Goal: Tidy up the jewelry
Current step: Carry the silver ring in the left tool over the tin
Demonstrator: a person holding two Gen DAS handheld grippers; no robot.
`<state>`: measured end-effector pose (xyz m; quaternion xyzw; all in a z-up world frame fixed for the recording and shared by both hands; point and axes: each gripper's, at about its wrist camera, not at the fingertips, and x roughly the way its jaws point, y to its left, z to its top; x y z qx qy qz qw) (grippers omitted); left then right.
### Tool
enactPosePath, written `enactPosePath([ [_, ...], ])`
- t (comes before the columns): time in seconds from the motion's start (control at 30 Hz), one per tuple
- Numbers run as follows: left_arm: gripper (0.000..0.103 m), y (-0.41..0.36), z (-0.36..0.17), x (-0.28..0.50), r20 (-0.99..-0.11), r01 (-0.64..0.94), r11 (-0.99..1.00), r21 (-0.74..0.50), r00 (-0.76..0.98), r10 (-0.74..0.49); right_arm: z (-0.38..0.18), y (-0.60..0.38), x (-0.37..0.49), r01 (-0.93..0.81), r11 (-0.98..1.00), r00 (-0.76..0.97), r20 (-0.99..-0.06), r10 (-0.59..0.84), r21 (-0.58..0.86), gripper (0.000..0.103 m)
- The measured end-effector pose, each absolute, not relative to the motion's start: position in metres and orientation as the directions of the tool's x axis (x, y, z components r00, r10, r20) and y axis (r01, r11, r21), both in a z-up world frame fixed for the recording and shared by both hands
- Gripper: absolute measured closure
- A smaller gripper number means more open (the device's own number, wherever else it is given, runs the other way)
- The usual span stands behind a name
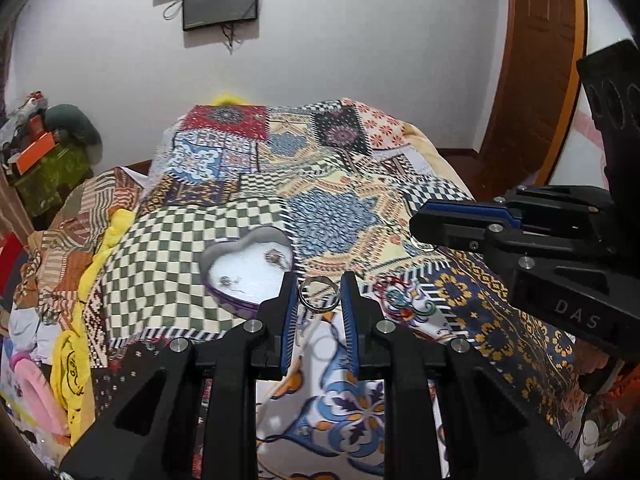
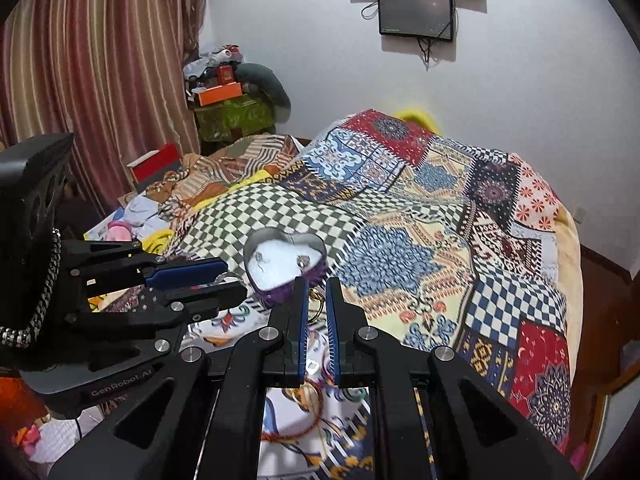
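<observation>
While the left gripper reaches level over the patterned bedspread, its two blue-padded fingers pinch a silver ring between them, the band standing on edge with its opening facing the camera. Just beyond and to the left of that ring sits a heart-shaped tin, its purple wall showing at the near side and its pale floor holding two small jewelry pieces, one near the right lobe and one near the front; they are too small to identify. Seen in the left wrist view, the right gripper comes in from the right, nearly horizontal, its tip low over the cloth. From its own camera, the right gripper has its jaws drawn narrow around a gold-coloured ring, which lies close between the pads; whether they actually clamp it cannot be told. The tin lies directly ahead of it, and the left gripper crosses from the left, its tip close beside the tin's near wall. More bangles and a red cord lie on the cloth beneath the right gripper. A pile of clothes crowds the bed's far left side, striped curtains hang behind, and two dark screens are mounted on the white wall.
</observation>
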<state>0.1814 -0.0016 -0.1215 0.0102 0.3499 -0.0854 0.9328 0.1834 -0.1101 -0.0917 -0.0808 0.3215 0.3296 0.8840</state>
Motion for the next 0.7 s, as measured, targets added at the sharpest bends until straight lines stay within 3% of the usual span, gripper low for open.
enactPosePath([
  [0.7,0.083,0.064,-0.134,0.212,-0.655,0.047,0.995,-0.091,0.750,-0.095,-0.101,-0.050,0.225,-0.664,0.742,0.529,-0.644,0.553,0.091,0.095],
])
